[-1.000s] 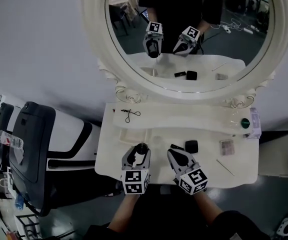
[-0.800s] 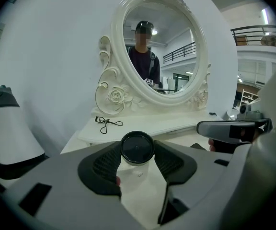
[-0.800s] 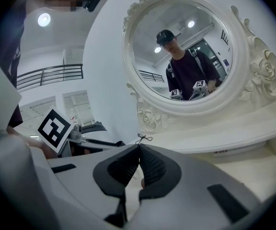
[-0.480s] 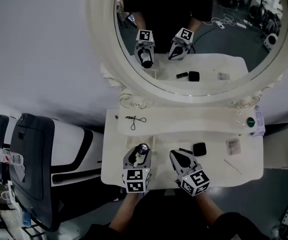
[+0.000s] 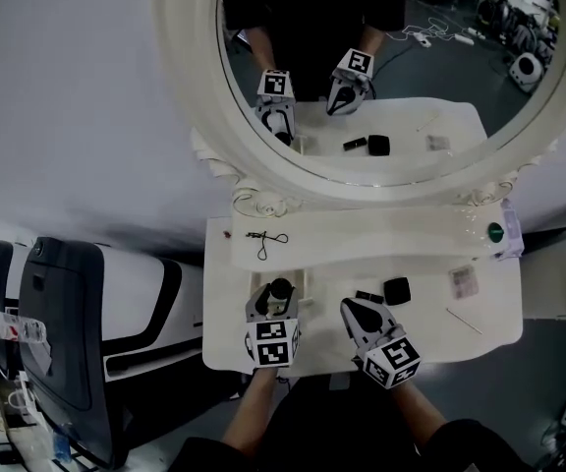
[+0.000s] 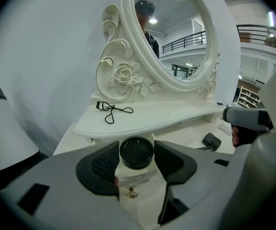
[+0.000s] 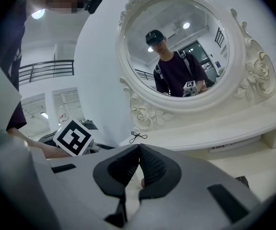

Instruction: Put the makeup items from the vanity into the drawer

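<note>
Bottle [image 6: 136, 153] with black cap clamped between left gripper [image 5: 275, 301] jaws, over the 7 o'clock part of the vanity top [image 5: 226, 303]. Right gripper [image 7: 139, 153] jaws clenched, empty, at bottle's 3 o'clock. Black compact [image 5: 396, 290] farther toward 3 o'clock. Eyelash curler [image 5: 263, 242] on shelf at bottle's 12 o'clock.

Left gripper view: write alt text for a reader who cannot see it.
The left gripper has its jaws clamped on a clear bottle with a black cap. Beyond it, a black eyelash curler lies on the raised shelf of a white vanity, below an ornate oval mirror.
</note>
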Motion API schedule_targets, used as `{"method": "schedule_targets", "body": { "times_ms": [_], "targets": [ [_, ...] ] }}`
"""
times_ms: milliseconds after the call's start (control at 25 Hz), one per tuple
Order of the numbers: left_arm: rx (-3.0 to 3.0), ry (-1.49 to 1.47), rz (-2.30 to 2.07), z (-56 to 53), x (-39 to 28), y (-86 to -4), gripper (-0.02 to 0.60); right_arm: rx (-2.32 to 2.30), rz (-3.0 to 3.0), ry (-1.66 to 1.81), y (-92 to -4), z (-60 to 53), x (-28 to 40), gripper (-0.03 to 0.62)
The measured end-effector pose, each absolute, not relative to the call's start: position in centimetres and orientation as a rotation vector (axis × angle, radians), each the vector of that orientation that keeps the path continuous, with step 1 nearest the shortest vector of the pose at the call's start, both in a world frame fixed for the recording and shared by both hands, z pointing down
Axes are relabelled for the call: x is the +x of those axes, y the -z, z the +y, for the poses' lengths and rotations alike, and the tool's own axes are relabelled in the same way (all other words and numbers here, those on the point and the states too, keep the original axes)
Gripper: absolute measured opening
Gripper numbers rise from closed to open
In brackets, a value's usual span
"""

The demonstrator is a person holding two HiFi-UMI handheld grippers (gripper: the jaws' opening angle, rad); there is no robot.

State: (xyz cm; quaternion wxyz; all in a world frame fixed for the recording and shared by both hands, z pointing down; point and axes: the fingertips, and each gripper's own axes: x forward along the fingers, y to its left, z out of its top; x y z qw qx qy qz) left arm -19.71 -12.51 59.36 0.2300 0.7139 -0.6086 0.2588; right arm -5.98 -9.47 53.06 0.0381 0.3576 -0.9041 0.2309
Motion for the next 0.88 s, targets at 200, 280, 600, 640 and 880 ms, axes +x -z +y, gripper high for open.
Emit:
{"method": "schedule_targets", "body": {
  "times_ms": [200, 280, 600, 640, 880],
  "targets": [
    [1.959, -0.730, -1.680, -12.5, -20.0, -59.8, 0.227, 1.115, -2.755, -0.710, -53.4, -9.1, -5.4, 0.023],
    [1.963, -0.727, -1.675, -12.4, -20.0, -59.8, 0.227, 1.122, -2.748, -0.712, -53.6, -9.0, -5.3, 0.023],
    [2.019, -0.651, -1.682, -11.7, -18.8, -58.0, 0.227, 1.129, -2.749, -0.700, -53.4, -8.4, -5.0, 0.023],
    [2.038, -0.633, -1.676, -11.6, -18.4, -57.6, 0.226, 1.134, -2.749, -0.697, -53.3, -8.4, -4.8, 0.023],
    [2.184, -0.554, -1.612, -10.7, -14.8, -55.0, 0.181, 1.171, -2.749, -0.674, -52.8, -8.1, -3.6, 0.023]
  ]
}}
